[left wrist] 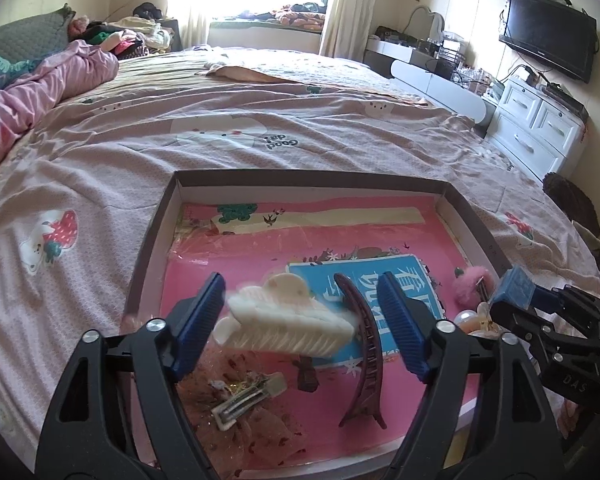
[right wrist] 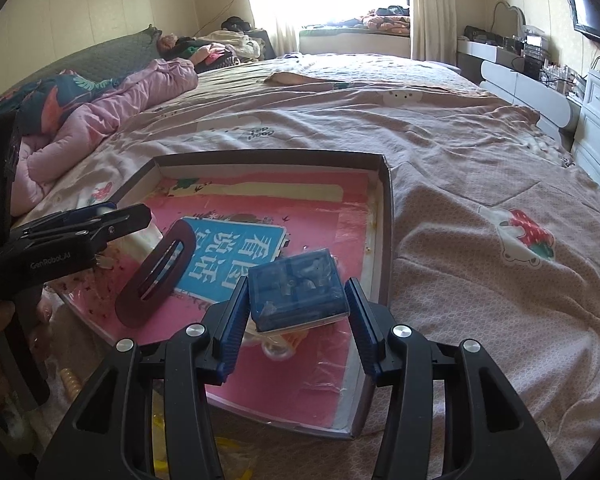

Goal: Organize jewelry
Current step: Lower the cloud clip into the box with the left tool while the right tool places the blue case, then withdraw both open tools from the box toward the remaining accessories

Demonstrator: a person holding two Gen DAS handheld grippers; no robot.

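Observation:
A shallow cardboard tray (left wrist: 171, 216) with a pink picture liner lies on the bed. My left gripper (left wrist: 302, 312) hovers over its near part, jaws wide. A blurred white claw hair clip (left wrist: 288, 326) sits between the pads, and the right pad stands clear of it. A dark maroon banana clip (left wrist: 364, 344) and a small flat gold-trimmed clip (left wrist: 244, 396) lie on the liner. My right gripper (right wrist: 298, 314) is shut on a small blue see-through box (right wrist: 296, 288) above the tray's near right part. The left gripper (right wrist: 116, 216) shows at left beside the maroon clip (right wrist: 156, 276).
A pink pompom (left wrist: 470, 286) and pearly pieces (left wrist: 472, 320) lie in the tray's right corner. A wrinkled pink sheet (left wrist: 260, 112) covers the bed around the tray. A pink quilt (left wrist: 40, 88) is bunched at the left, and a white dresser (left wrist: 540, 128) stands to the right.

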